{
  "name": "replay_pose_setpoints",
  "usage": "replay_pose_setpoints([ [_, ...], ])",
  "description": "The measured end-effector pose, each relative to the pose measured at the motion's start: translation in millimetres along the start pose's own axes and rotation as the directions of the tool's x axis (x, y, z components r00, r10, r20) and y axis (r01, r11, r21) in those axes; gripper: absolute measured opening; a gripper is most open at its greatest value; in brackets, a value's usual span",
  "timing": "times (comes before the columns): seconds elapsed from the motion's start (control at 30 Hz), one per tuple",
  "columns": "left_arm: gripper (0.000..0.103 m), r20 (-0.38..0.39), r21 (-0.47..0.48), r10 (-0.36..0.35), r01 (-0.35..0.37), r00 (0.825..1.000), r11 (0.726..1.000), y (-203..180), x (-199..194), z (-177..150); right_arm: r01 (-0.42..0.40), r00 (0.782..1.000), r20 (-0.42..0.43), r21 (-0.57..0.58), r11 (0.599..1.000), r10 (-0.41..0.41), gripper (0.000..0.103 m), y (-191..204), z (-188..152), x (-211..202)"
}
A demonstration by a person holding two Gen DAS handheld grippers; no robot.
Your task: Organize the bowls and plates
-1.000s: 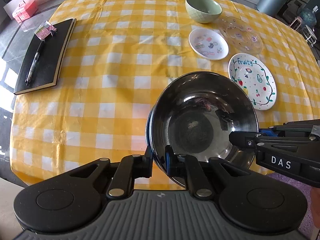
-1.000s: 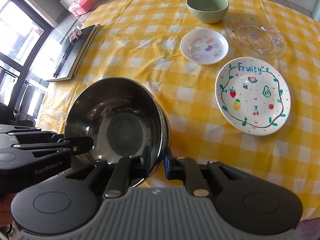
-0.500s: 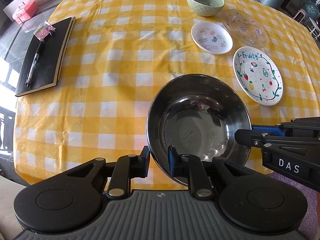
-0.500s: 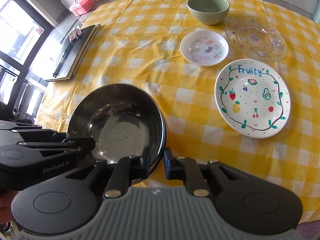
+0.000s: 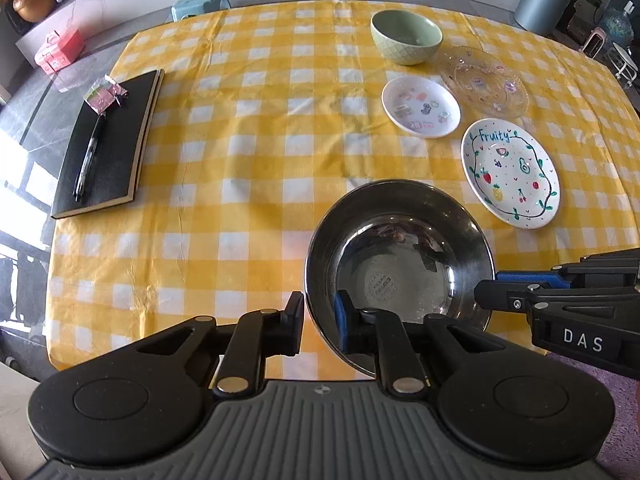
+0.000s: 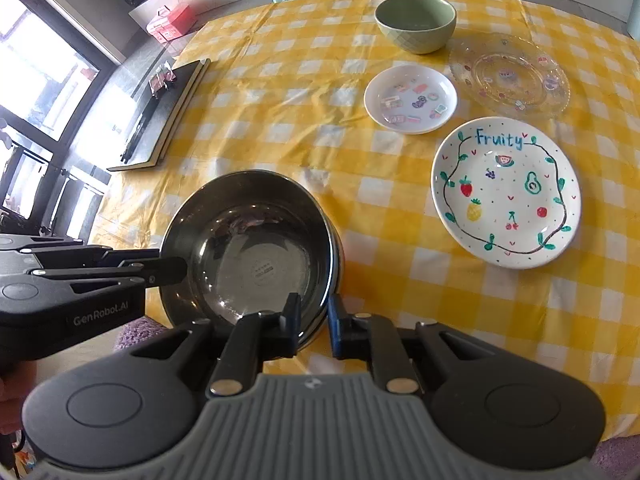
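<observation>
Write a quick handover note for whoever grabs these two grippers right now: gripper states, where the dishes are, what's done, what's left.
Left gripper: jaws closing on the near rim of the steel bowl.
Right gripper: shut on the same bowl's rim, on the other side.
The steel bowl is at the near edge of the table; I can't tell if it is lifted.
Spread out singly at the far right: green bowl, clear glass plate, small sticker plate, Fruity plate.
Done: nothing stacked yet.
Left: group the bowls, stack the plates.
</observation>
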State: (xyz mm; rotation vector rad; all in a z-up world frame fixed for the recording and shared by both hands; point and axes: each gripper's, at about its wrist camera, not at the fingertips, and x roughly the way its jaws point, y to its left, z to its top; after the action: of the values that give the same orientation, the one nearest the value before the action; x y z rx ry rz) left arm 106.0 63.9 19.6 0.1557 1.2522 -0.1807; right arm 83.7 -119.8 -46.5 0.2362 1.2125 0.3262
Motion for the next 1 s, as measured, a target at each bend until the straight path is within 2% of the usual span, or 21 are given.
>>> replay_pose_setpoints([
  [0.07,0.010,0.004,0.010,0.017,-0.017,1.000,1.000,-2,2,1,-0.008,1.000,0.004,0.011,1.000,0.008,0.006,-3,-1,-1],
  [0.13,0.006,0.004,0.020,0.032,-0.032,0.999,0.999,-2,5,0,-0.016,1.000,0.008,0.020,1.000,0.016,0.005,-5,-2,-2],
  [0.33,0.005,-0.010,-0.006,0.017,-0.018,1.000,1.000,3,8,0,-0.037,0.999,0.015,0.036,0.999,0.037,0.005,-7,-2,-6],
  [0.5,0.012,-0.032,0.030,0.022,-0.021,0.999,0.999,0,4,4,-0.047,0.999,0.026,0.033,0.998,0.047,0.010,-9,-2,-11],
  [0.57,0.020,-0.009,0.043,0.032,-0.032,0.999,0.999,-1,-3,7,-0.056,0.998,0.042,0.028,0.998,0.055,0.011,-11,0,-16],
  [0.83,0.028,0.084,0.112,0.001,-0.010,0.996,0.994,-11,-25,28,-0.029,0.993,0.115,0.008,1.000,0.028,0.018,-29,16,-37],
  [1.0,0.030,0.120,0.173,-0.044,0.022,0.992,0.985,-26,-25,43,0.005,0.994,0.112,0.029,1.000,-0.008,0.024,-49,26,-34],
])
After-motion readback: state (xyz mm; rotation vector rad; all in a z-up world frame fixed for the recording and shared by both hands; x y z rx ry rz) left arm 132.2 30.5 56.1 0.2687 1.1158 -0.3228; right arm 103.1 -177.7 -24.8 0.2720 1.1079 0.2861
